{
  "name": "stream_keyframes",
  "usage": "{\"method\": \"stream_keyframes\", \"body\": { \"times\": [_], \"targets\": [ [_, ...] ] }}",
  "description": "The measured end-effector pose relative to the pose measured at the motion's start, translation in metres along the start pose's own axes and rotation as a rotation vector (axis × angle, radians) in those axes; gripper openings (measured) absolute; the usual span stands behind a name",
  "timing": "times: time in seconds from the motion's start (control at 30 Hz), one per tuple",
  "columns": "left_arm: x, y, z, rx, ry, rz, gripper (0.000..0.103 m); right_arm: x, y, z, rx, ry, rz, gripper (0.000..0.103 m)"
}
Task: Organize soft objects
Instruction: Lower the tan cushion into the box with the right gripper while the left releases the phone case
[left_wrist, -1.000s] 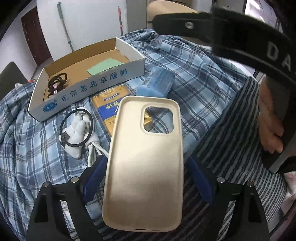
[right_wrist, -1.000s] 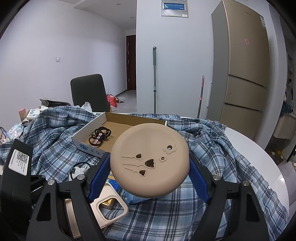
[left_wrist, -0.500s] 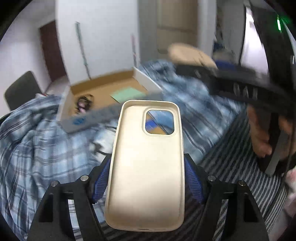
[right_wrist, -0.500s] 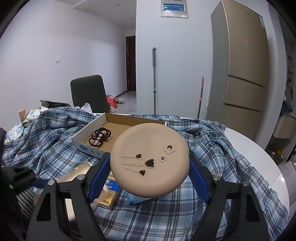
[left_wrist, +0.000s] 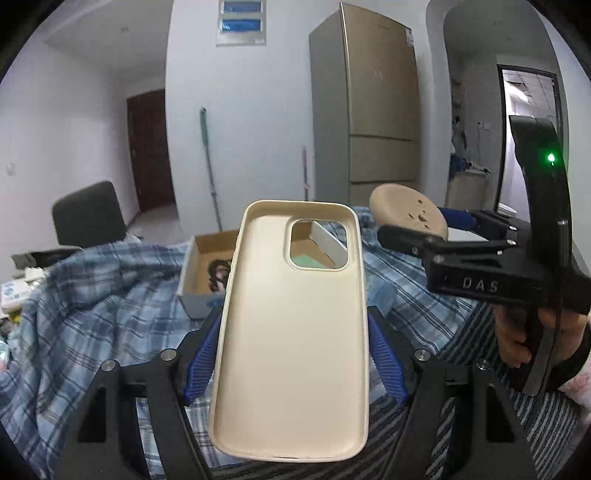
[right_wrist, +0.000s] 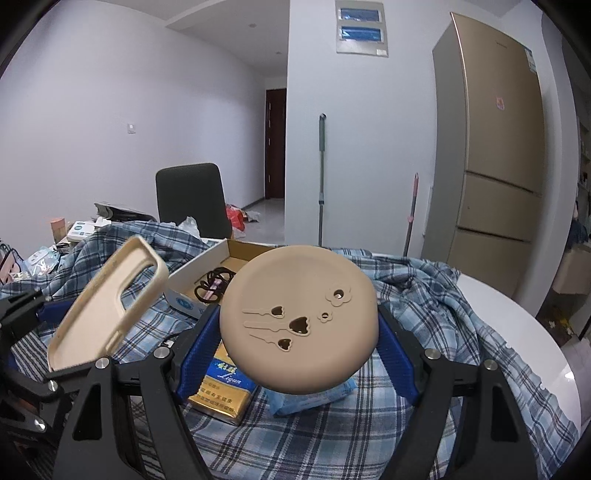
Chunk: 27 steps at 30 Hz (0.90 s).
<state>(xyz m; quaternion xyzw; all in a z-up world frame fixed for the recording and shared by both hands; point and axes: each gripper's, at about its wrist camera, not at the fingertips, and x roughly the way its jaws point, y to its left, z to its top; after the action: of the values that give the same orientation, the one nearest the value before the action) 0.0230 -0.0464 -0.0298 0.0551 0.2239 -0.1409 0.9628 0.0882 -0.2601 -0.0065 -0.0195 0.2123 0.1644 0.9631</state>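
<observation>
Plaid-covered table (right_wrist: 369, 424), left gripper (left_wrist: 295, 350) clamping phone case (left_wrist: 295, 332)

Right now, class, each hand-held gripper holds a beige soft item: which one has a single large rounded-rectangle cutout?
The phone case in the left hand-held gripper. The round pad in the right hand-held gripper has only small heart and flower holes.

I see dim, cool, even indoor light, both feeds sharp, soft shadows under my fingers, strong fisheye bending with black corners, no glare.
</observation>
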Motion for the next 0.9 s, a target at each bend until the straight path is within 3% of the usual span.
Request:
{"method": "stream_keyframes", "body": {
  "times": [0.1,0.27,0.33,0.43,0.63,0.73,0.9],
  "targets": [
    [-0.013,-0.001,0.009,0.005,-0.041,0.030,0.076,-0.012,0.007,0.003,-0.024,-0.052,-0.064,0.079],
    [-0.031,0.002,0.049,0.010,-0.104,0.052,0.076,-0.036,0.013,0.025,-0.046,-0.137,-0.078,0.080],
    [-0.035,0.004,0.075,0.005,-0.123,0.080,0.076,-0.039,0.015,0.040,-0.055,-0.150,-0.087,0.080],
    [-0.040,0.010,0.107,-0.025,-0.158,0.063,0.076,-0.039,0.011,0.067,-0.039,-0.163,-0.069,0.080],
    [-0.033,0.024,0.154,-0.074,-0.255,0.116,0.076,-0.023,0.000,0.120,0.007,-0.228,-0.107,0.080],
    [-0.016,0.033,0.168,-0.094,-0.259,0.124,0.076,-0.004,-0.009,0.138,0.064,-0.239,-0.114,0.080],
    [0.050,0.049,0.174,-0.104,-0.123,0.113,0.071,0.042,-0.013,0.139,0.079,-0.167,-0.124,0.080]
  ]
}}
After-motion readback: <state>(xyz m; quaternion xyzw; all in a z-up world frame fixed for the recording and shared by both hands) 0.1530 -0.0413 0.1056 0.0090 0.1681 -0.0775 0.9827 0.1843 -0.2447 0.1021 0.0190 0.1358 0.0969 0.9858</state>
